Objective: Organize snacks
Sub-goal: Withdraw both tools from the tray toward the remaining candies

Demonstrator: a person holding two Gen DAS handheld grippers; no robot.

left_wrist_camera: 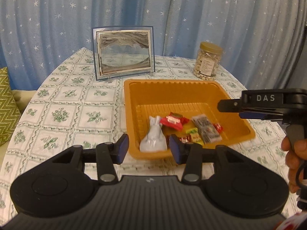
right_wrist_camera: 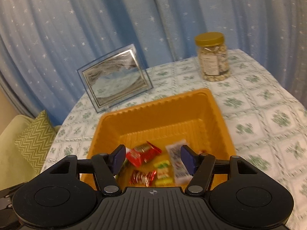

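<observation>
The orange tray [left_wrist_camera: 172, 90] looks like thin moulded plastic, faintly grainy and half-matt, with ribbed walls. In it, the red wrapper [left_wrist_camera: 171, 121] is glossy foil-like film, the small white pouch [left_wrist_camera: 153, 140] a soft matt material, perhaps paper or cloth, and the clear packet [left_wrist_camera: 206, 129] shiny see-through plastic. The tablecloth [left_wrist_camera: 67, 105] is printed, quilted-looking cloth, matt. The curtain [left_wrist_camera: 153, 9] is soft draped fabric with glinting stars. The jar [left_wrist_camera: 206, 63] is clear plastic or glass with a satin gold lid. The picture frame [left_wrist_camera: 123, 52] is glassy and reflective. The left gripper [left_wrist_camera: 148, 148] is matt black plastic with metal pivot pins and smooth blue pads [left_wrist_camera: 123, 147].
</observation>
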